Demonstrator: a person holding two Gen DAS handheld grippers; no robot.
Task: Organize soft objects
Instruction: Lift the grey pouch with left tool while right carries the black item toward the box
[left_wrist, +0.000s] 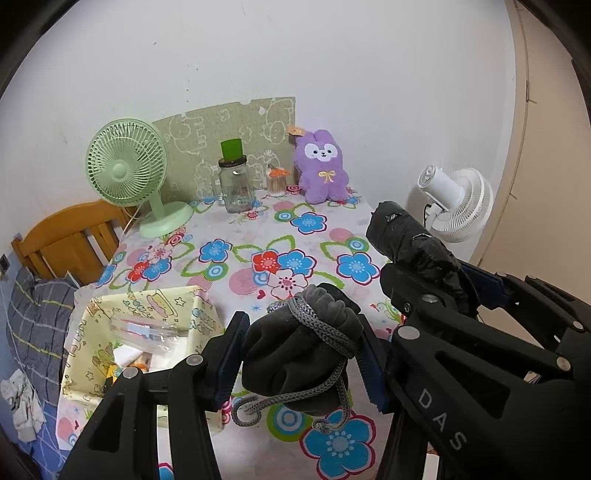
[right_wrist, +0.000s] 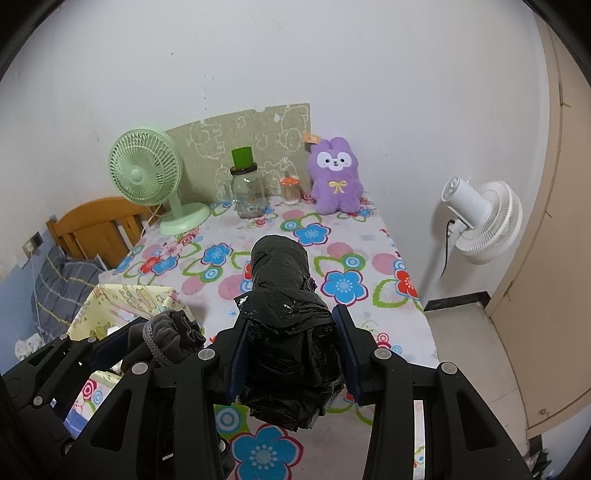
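Observation:
My left gripper (left_wrist: 301, 354) is shut on a dark grey drawstring pouch (left_wrist: 295, 354) with a grey braided cord, held above the flowered tablecloth (left_wrist: 258, 236). The pouch also shows at lower left in the right wrist view (right_wrist: 170, 338). My right gripper (right_wrist: 293, 350) is shut on a black plastic-wrapped bundle (right_wrist: 286, 295) that sticks forward past the fingers; it shows at right in the left wrist view (left_wrist: 410, 240). A purple plush rabbit (left_wrist: 321, 170) sits upright at the table's far edge against the wall. A yellow patterned fabric box (left_wrist: 147, 332) stands at the near left.
A green desk fan (left_wrist: 125, 166), a glass jar with a green cup on top (left_wrist: 234, 184) and a small cotton-swab jar (left_wrist: 276, 182) stand along the back. A white fan (right_wrist: 480, 218) stands right of the table. A wooden bed headboard (left_wrist: 66, 240) is at left.

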